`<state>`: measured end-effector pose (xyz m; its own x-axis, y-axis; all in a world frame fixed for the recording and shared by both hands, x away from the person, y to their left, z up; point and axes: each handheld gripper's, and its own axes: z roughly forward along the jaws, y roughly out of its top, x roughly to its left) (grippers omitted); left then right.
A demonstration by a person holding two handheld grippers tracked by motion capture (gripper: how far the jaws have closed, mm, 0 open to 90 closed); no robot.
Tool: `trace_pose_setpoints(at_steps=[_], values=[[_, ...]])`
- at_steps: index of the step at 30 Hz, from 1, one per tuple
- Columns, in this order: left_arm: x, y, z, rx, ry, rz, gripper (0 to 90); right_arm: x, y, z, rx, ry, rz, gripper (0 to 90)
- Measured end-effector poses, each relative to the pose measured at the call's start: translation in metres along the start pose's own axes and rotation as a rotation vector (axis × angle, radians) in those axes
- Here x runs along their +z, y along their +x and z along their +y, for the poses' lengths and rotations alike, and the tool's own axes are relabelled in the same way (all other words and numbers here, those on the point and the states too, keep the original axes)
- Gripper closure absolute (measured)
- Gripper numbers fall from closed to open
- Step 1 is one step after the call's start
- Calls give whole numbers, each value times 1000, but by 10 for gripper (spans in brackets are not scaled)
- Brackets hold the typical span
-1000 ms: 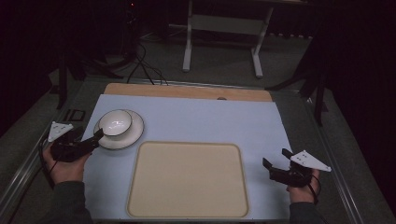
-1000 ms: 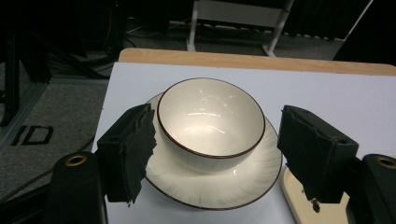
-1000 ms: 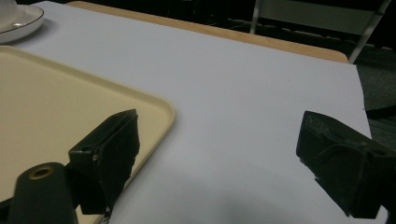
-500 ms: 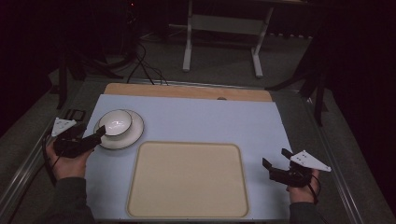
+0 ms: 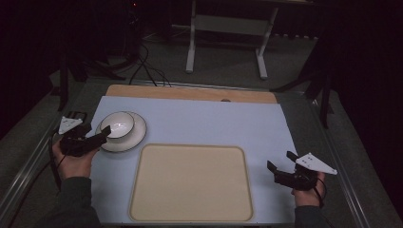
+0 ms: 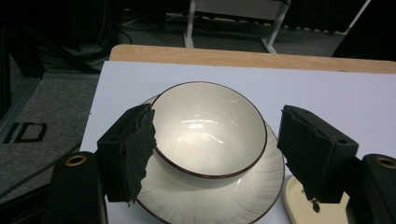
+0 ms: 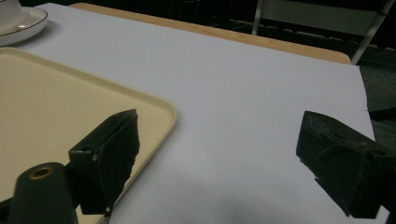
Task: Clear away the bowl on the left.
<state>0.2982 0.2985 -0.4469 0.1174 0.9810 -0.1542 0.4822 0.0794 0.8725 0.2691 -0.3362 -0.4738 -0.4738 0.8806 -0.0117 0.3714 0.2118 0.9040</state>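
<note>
Likely fragile, glazed and slick: white bowl (image 6: pixel 209 128) sits on a plate (image 6: pixel 243 196) near the desk's left edge, left gripper (image 5: pixel 102 133) jaws open either side; take it across the rim. Empty tray (image 5: pixel 190 183) at front centre. Right gripper (image 5: pixel 280 168) jaws open, holding nothing, over pale mat (image 5: pixel 214 121); dark room.

One white bowl (image 6: pixel 209 130) sits on one plate (image 6: pixel 224 196) (both rimmed in a dark line), between the jaws of the left gripper (image 6: pixel 217 158). One cream tray (image 5: pixel 191 183) lies beside the right gripper (image 5: pixel 285 166). Two grippers, one tray, one bowl, one plate.
</note>
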Motion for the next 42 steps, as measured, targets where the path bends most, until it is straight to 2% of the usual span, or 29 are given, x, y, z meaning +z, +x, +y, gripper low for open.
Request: trace_pose_setpoints(at_steps=[16, 26, 32, 35, 36, 42], values=[[14, 3, 11, -20, 18, 14, 282, 0, 0, 0, 2, -1, -1, 129], [24, 7, 11, -30, 38, 33, 282, 0, 0, 0, 2, 0, -1, 129], [34, 14, 12, -74, 42, 38, 285, 0, 0, 0, 1, -3, -2, 129], [37, 16, 12, -83, 45, 37, 285, 0, 0, 0, 1, -4, -4, 129], [39, 18, 11, -98, 48, 33, 285, 0, -1, 0, 2, -5, -4, 129], [42, 20, 11, -108, 51, 38, 286, 0, 0, 0, 1, -4, -3, 129]])
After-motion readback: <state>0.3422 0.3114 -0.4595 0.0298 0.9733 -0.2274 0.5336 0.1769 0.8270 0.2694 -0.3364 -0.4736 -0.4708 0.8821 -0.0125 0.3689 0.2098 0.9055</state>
